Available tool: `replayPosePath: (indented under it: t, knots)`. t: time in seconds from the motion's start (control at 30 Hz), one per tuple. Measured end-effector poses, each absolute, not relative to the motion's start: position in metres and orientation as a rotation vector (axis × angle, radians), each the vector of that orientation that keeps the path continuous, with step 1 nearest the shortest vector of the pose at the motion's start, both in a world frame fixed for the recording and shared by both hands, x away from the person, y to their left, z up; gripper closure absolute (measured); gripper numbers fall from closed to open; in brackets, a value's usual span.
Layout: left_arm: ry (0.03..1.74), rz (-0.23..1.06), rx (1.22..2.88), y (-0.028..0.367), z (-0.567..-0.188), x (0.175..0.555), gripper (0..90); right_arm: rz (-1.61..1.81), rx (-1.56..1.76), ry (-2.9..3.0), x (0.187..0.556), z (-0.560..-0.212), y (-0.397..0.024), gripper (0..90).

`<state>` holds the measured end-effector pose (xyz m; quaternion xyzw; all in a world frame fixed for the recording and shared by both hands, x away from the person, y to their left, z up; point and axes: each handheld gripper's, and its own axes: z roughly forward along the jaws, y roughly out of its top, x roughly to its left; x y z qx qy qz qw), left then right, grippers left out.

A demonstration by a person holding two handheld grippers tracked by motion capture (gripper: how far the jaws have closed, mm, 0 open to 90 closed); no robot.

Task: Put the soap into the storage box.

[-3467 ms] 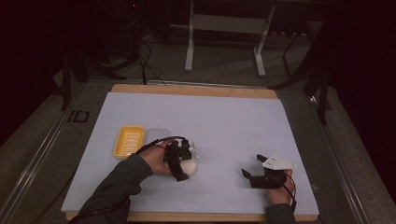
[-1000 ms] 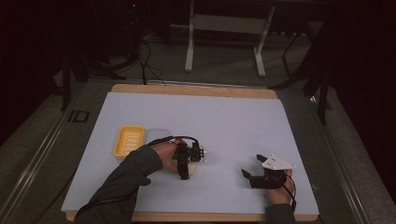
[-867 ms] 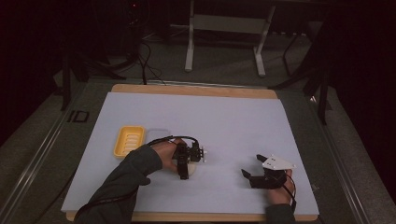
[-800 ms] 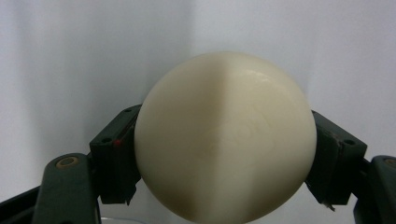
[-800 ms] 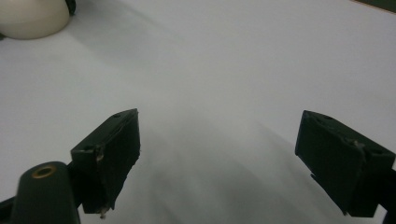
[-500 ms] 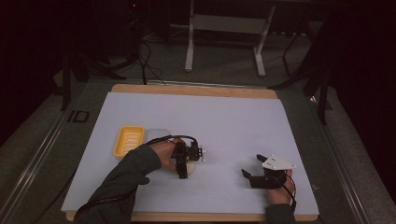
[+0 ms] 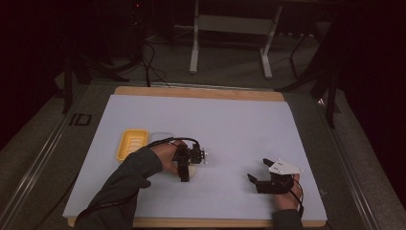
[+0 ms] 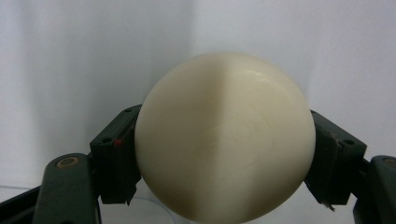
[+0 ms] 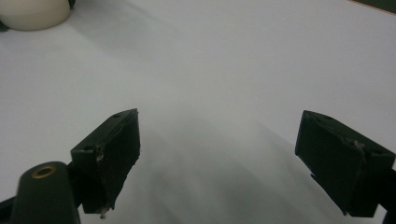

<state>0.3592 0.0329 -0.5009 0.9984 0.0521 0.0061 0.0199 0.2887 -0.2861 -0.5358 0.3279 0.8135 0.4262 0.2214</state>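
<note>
The left hand-held gripper (image 8: 224, 154) clamps a smooth cream-white ball (image 8: 224, 140) between its pads, low over the white-covered bench (image 7: 239, 124) toward the near edge, left of centre, just right of a yellow tray (image 7: 131, 143). The right hand-held gripper (image 9: 233, 163) rests near the bench's near right corner, jaws wide and empty. The ball's rounded, glossy surface gives the flat pads little purchase: any slackening or tilt could probably let it squirt free and roll off.
</note>
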Motion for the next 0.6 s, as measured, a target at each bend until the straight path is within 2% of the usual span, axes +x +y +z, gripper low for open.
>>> replayPosePath:
  t: [0.6]
  knots:
    - [0.212,0.029,3.09,0.047,-0.492,0.366,24.5,1.176,0.905,2.248,0.289,-0.536,-0.286,13.9]
